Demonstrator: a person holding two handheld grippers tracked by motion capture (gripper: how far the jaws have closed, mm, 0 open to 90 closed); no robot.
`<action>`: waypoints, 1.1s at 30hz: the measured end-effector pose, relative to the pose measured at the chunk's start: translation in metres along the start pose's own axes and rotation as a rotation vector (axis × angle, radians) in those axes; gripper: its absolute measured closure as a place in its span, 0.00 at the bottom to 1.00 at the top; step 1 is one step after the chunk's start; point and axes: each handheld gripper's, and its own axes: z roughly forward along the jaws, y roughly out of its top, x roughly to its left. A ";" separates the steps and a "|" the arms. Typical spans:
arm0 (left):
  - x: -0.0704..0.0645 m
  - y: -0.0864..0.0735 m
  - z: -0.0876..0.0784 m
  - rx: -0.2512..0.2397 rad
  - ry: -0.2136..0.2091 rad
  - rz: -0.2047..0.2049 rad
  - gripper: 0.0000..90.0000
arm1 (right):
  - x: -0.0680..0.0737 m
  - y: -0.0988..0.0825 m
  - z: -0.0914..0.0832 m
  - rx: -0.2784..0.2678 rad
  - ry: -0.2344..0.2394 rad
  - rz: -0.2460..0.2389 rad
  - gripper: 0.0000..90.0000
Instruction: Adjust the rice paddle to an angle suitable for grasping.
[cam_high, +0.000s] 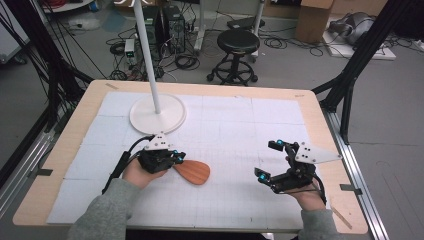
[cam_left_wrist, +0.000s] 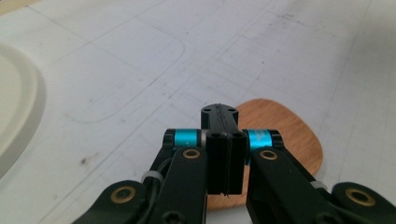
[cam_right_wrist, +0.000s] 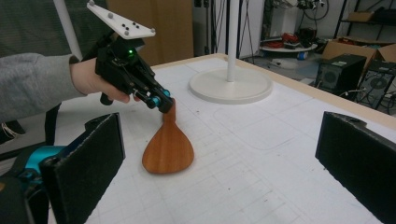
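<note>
Wooden spatula (cam_high: 192, 172) lies near the middle of the counter (cam_high: 65, 150), a little to the left, with its broad rounded blade pointing right and its narrow handle end pointing left. The left tool (cam_high: 176, 159) has its two black jaws pressed together on that handle end. In the right gripper view the blade's far tip rests on the white gridded mat (cam_high: 240, 130) while the handle end slants upward into the jaws. In the left gripper view the closed jaws stand in front of the reddish-brown blade, which spreads out behind and below them. A hand in a grey sleeve (cam_high: 107, 207) holds this tool from the near left.

Beyond the left tool, toward the far side of the mat, a white round stand base (cam_high: 157, 114) sits with a thin white pole (cam_high: 147, 55) rising from it.

At the near right, well apart from the spatula, the right tool (cam_high: 270, 160) is held just above the mat by the other hand. Its jaws stand wide apart with nothing between them. In its own view the two black pads sit at the left and right edges, with the spatula and the left tool between and beyond them.
</note>
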 end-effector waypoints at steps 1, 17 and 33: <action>-0.001 0.002 0.004 0.000 -0.003 0.000 1.00 | 0.000 0.000 0.000 0.000 0.001 0.003 0.00; -0.015 0.016 0.074 0.113 0.014 0.002 1.00 | -0.002 -0.002 -0.001 -0.009 0.008 0.004 0.00; -0.023 0.009 0.069 0.164 -0.006 0.069 1.00 | -0.002 -0.003 -0.001 -0.004 0.016 0.015 0.00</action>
